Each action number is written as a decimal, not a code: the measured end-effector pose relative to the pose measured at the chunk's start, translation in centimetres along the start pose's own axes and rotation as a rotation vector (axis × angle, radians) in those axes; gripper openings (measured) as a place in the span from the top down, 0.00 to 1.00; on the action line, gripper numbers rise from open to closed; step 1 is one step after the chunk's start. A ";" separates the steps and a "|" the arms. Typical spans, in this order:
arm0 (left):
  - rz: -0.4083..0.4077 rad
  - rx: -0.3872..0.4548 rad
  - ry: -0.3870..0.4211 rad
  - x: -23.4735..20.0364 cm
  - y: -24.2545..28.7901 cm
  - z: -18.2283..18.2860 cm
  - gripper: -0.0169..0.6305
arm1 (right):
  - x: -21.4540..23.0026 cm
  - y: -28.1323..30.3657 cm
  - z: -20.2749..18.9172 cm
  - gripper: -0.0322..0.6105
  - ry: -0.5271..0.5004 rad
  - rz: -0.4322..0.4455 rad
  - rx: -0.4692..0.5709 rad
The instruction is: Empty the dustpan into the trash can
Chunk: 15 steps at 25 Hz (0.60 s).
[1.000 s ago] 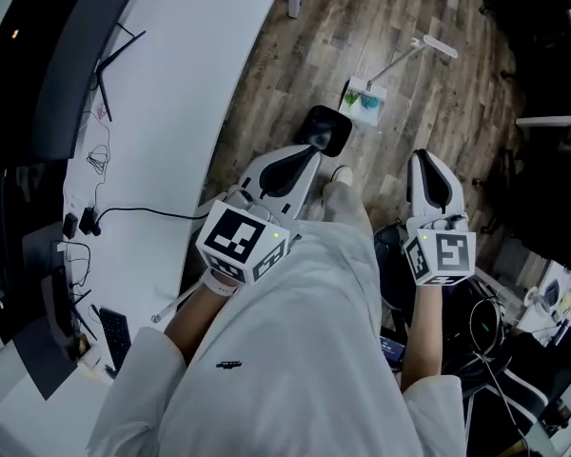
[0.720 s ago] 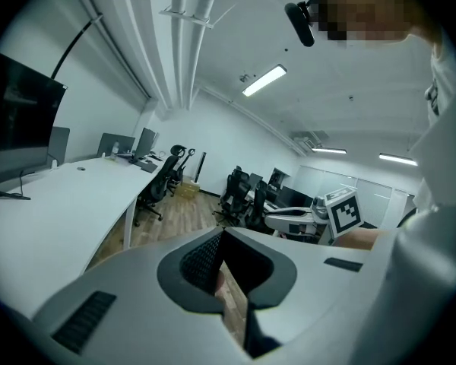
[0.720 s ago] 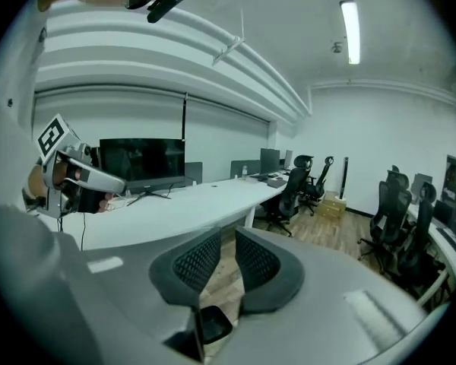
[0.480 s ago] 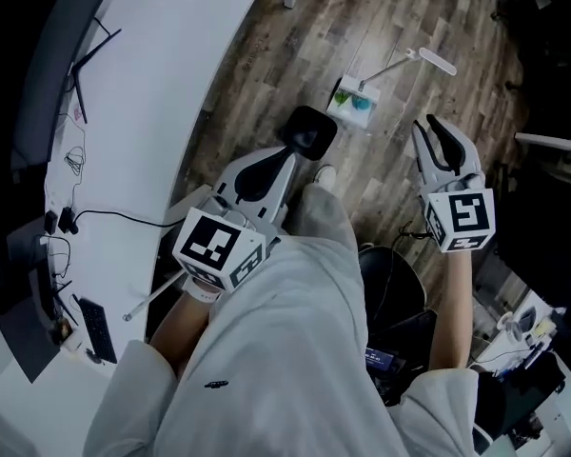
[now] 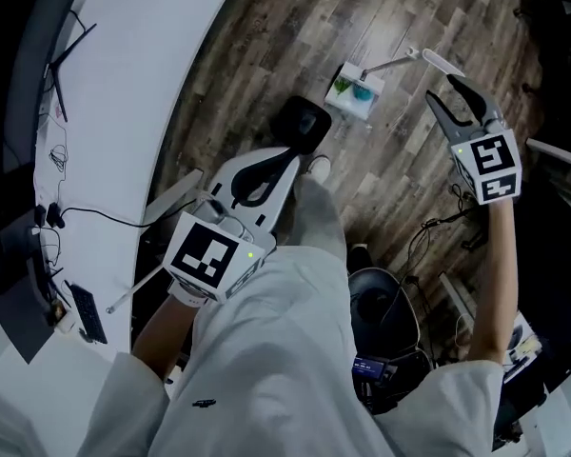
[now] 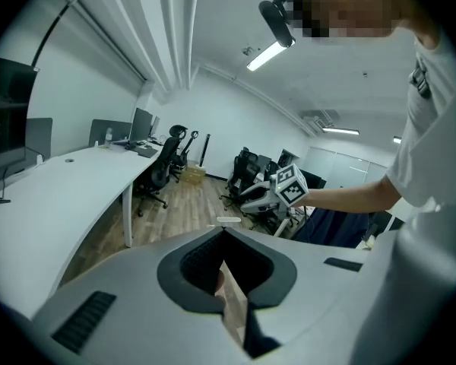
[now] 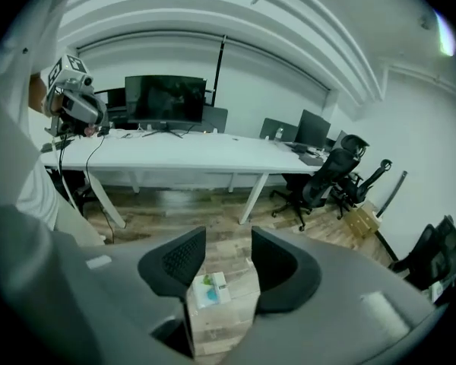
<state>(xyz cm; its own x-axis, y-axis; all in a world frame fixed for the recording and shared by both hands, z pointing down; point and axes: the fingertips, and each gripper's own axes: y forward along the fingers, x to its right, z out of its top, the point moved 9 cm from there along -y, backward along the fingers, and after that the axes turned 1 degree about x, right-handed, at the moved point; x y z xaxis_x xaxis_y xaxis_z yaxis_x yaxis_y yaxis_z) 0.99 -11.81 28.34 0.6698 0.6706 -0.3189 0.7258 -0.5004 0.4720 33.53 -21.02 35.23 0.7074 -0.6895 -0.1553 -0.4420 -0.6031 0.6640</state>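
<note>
While the left claw (image 5: 303, 128) is hanging closed, the empty right claw (image 5: 446, 93), just opening, is facing the dustpan (image 5: 355, 92) on the floor (image 5: 385, 184).

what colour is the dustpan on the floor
The dustpan is white, with green and teal bits inside; it shows best in the head view.

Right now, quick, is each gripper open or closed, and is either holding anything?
Left gripper: closed, jaws together, holding nothing.
Right gripper: open, jaws have just been opening, nothing between them.
</note>
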 end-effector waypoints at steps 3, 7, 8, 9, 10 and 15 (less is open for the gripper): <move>-0.002 -0.032 -0.001 0.0 2.4 -0.2 0.97 | 3.5 2.5 -1.7 0.62 -0.061 0.059 -0.061; 0.005 -0.066 -0.022 -0.3 4.7 -0.8 0.97 | 6.3 5.9 -3.6 0.55 -0.132 0.142 -0.143; 0.008 -0.072 -0.029 -0.4 5.2 -0.9 0.97 | 6.8 6.7 -4.2 0.54 -0.149 0.163 -0.167; 0.011 -0.076 -0.036 -0.5 5.8 -1.0 0.97 | 7.3 7.5 -4.7 0.51 -0.164 0.186 -0.190; 0.014 -0.079 -0.041 -0.7 6.3 -1.1 0.97 | 7.8 8.3 -5.2 0.48 -0.177 0.210 -0.214; 0.037 -0.107 -0.092 -1.3 7.9 -1.9 0.97 | 8.8 12.2 -7.6 0.46 -0.217 0.341 -0.330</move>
<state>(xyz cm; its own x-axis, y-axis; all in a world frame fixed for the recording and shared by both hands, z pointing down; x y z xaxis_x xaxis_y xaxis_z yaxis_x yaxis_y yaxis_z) 5.57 -15.60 34.04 0.7108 0.5972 -0.3716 0.6828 -0.4591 0.5683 38.57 -31.39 47.50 0.4074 -0.9132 -0.0145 -0.4053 -0.1950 0.8932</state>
